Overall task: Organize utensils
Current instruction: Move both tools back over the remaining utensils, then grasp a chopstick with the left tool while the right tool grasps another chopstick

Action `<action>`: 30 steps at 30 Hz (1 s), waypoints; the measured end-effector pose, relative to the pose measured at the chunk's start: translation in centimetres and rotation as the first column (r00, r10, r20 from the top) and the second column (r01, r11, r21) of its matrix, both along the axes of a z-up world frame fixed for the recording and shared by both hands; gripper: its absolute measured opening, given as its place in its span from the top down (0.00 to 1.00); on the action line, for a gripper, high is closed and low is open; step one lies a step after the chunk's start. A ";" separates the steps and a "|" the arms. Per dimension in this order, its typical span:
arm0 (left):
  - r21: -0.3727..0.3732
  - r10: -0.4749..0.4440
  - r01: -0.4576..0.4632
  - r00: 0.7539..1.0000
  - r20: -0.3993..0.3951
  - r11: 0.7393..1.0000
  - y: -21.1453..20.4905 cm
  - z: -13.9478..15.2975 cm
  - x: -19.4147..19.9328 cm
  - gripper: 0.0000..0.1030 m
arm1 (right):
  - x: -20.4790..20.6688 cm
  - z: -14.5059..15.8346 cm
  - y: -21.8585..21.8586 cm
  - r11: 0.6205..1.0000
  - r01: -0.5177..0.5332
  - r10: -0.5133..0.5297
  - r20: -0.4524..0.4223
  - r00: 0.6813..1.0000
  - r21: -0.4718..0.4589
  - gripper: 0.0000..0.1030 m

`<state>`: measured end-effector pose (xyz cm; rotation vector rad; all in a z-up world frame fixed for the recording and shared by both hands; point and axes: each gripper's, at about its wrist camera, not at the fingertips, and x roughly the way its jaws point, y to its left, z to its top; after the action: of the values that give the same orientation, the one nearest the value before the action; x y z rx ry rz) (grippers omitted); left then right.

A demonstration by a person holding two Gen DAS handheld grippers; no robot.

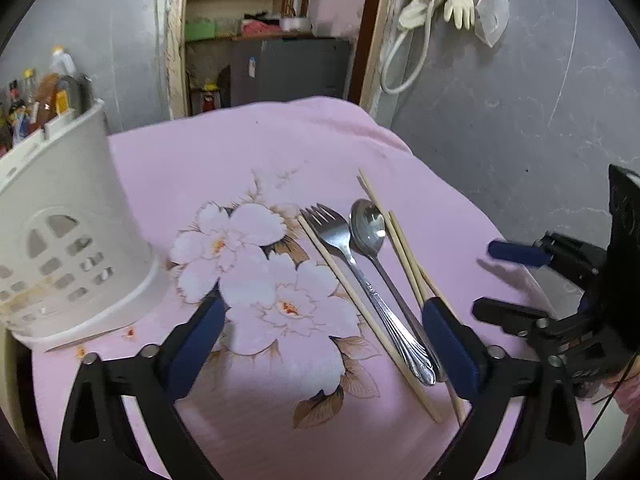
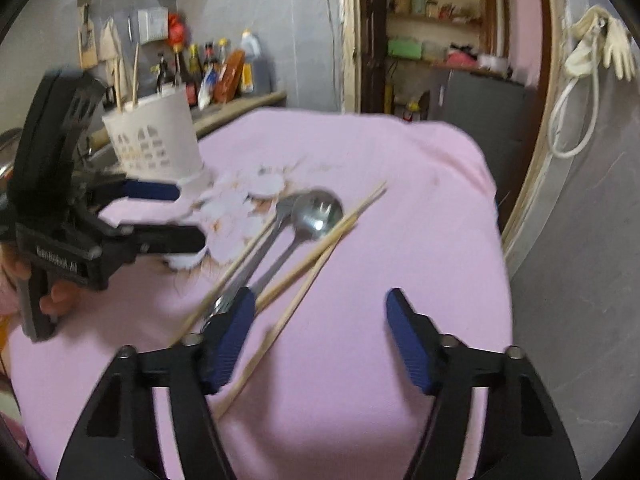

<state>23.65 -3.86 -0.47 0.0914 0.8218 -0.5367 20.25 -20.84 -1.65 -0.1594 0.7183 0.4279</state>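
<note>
On the pink floral cloth [image 1: 280,144], fork [image 1: 344,248], spoon [image 1: 370,228] and chopsticks [image 1: 404,252] lie beneath both spread, empty tongs.

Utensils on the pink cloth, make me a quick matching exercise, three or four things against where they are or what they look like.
Things:
1. fork
2. spoon
3. holder
4. rubber gloves

Descriptions:
A. hanging on the grey wall
B. white plastic, standing at the cloth's edge, two chopsticks inside
C. lying flat, tines pointing away from the left wrist camera
D. lying flat, with chopsticks beside its bowl on the side away from the fork

Pairs: 1-C, 2-D, 3-B, 4-A
</note>
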 end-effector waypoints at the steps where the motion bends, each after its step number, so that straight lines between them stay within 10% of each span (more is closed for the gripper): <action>1: 0.002 -0.008 0.008 1.000 -0.017 1.000 -0.1 -0.1 0.3 0.18 | 0.1 -0.3 0.1 1.000 -0.005 0.005 -0.015 1.000 -0.005 0.49; 10: -0.006 -0.031 0.031 0.990 -0.140 1.000 -1.2 -1.3 2.9 0.67 | 0.4 -1.2 0.6 0.999 -0.035 0.033 -0.075 0.997 -0.034 0.56; 18: 0.007 -0.003 0.005 0.980 -0.197 1.000 -2.2 -1.6 4.3 0.88 | 1.2 -1.3 1.5 0.993 -0.029 0.020 -0.076 0.997 -0.115 0.70; 30: 0.018 0.086 -0.084 0.962 -0.259 0.996 -2.8 -1.8 6.9 0.95 | 2.7 -1.0 0.8 0.984 -0.004 -0.003 -0.041 0.999 -0.181 1.00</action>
<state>30.56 -6.65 -2.30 -0.0088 1.0790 -0.4702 22.95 -20.08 -2.69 -0.3223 0.7980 0.3669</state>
